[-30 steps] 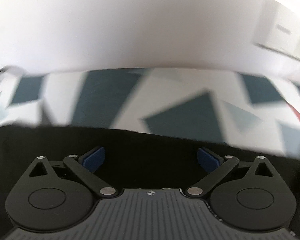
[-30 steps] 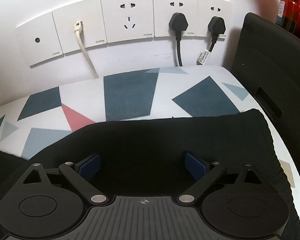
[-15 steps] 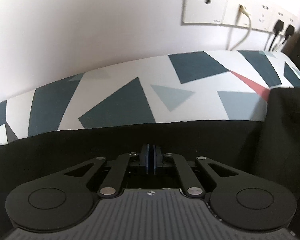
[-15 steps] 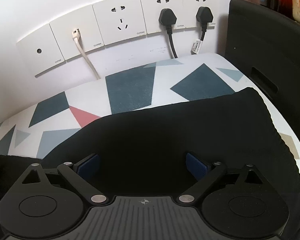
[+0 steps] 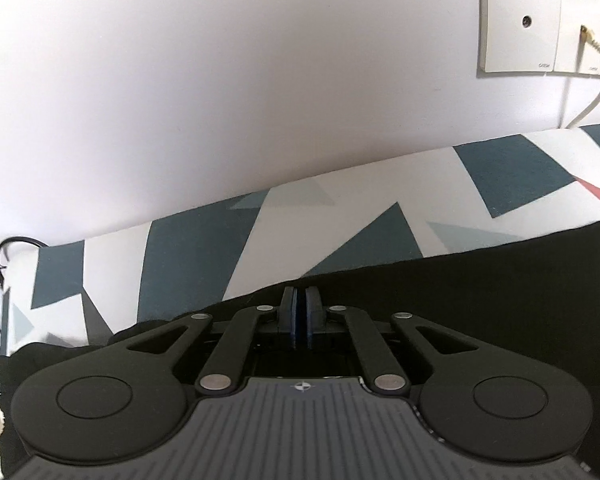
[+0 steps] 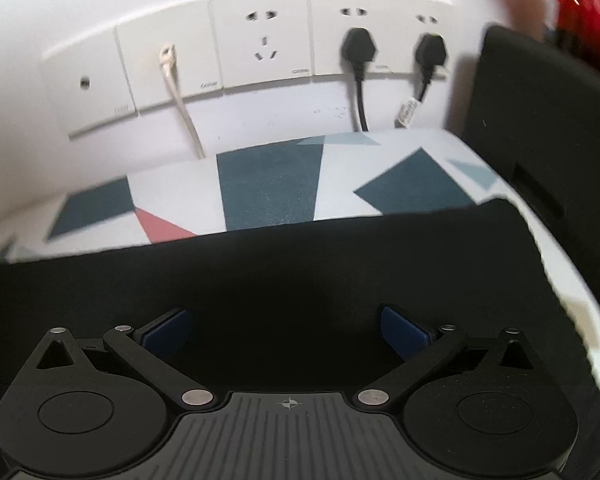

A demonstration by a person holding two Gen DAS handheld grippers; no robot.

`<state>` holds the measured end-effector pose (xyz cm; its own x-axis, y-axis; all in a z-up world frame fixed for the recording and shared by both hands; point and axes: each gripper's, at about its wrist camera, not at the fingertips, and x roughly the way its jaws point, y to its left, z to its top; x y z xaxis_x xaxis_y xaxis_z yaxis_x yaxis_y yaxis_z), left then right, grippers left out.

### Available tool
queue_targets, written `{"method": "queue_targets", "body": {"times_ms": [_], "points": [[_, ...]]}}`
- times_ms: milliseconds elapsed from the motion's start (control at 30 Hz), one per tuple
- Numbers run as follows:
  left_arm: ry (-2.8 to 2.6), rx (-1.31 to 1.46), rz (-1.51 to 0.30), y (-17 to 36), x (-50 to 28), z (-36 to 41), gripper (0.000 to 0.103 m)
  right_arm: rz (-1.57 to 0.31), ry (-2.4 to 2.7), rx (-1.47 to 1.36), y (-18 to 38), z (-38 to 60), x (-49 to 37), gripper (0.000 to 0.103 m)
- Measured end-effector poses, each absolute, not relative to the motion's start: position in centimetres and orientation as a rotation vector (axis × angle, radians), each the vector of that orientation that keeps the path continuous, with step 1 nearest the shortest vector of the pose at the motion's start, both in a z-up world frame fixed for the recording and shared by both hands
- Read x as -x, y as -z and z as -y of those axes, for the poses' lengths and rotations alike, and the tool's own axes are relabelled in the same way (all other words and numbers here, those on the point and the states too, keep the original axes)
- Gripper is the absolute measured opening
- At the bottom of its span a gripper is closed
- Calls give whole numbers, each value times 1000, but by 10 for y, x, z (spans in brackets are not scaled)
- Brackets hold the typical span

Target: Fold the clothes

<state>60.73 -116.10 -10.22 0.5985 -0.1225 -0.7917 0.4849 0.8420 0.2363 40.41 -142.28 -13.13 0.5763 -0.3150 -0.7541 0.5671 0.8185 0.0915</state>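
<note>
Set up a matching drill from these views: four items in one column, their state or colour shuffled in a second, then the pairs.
Items:
1. left claw
2. right claw
3. black garment
4. middle wall socket

States:
A. open
B. nothing plugged in
C. shut
D. lying on the patterned cloth

Pairs: 1-C, 2-A, 3-D, 4-B

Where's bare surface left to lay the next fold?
Free: the patterned tabletop strip between the black garment's far edge and the wall. Crowded near the plugged cables and the black box at the right edge.
</note>
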Motion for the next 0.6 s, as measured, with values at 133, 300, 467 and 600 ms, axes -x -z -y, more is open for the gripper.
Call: {"method": "queue_targets", "body": {"times_ms": [133, 300, 467, 600], "points": [[360, -473, -892, 97, -601, 1158, 23, -832, 558, -348, 128, 1434, -398, 101], [373, -338, -964, 79, -564, 1124, 91, -866, 595, -355, 124, 1449, -389, 102], [356, -364, -1000, 101, -552, 1117, 96, -865, 567, -309, 132, 1461, -383, 102], [362, -342, -979, 104, -567, 1127, 97, -852, 561, -293, 136, 1477, -389, 102]]}}
